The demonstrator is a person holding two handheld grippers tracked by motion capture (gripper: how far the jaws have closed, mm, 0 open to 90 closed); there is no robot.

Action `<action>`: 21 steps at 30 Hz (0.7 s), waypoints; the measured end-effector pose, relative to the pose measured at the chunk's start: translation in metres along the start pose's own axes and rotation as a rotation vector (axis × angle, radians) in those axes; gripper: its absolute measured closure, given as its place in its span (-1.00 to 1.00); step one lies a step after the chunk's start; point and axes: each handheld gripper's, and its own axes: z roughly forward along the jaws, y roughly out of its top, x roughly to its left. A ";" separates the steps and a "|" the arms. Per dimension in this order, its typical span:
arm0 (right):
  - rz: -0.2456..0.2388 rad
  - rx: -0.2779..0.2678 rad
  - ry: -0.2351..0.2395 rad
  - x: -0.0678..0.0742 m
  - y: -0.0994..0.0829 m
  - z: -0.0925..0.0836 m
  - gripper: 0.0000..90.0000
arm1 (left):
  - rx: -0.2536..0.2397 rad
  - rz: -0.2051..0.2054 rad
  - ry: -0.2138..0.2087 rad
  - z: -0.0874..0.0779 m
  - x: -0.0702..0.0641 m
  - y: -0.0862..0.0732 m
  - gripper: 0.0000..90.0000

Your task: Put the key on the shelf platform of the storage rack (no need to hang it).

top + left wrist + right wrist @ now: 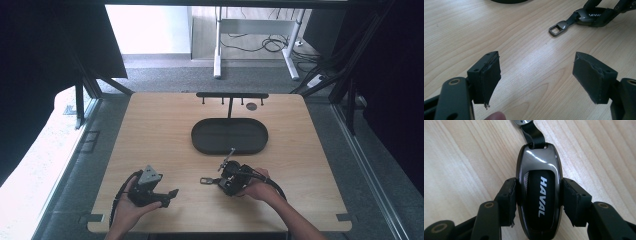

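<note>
Gripping the key fob (539,195) by its sides, the right gripper (227,181) keeps it low over the table (150,130), just in front of the oval tray (229,136), its strap ring (557,28) free, probably for the hook rack (232,95) behind the tray; the left gripper (170,195), nearer still and leftward, gapes wide and empty.

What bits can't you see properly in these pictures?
- Key fob: in the right gripper view its lower end is cut off by the bottom edge, and its sides sit behind the jaws.
- Strap clip: cut off by the top edge there; it shows whole in the left gripper view.
- Tray: just a sliver at the left gripper view's top edge.
- Small round thing by the rack: too small in the high view to tell.
</note>
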 end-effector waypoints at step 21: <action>0.088 -0.098 0.049 -0.021 0.000 -0.028 0.09 | 0.003 -0.006 0.002 0.002 0.001 0.000 -0.50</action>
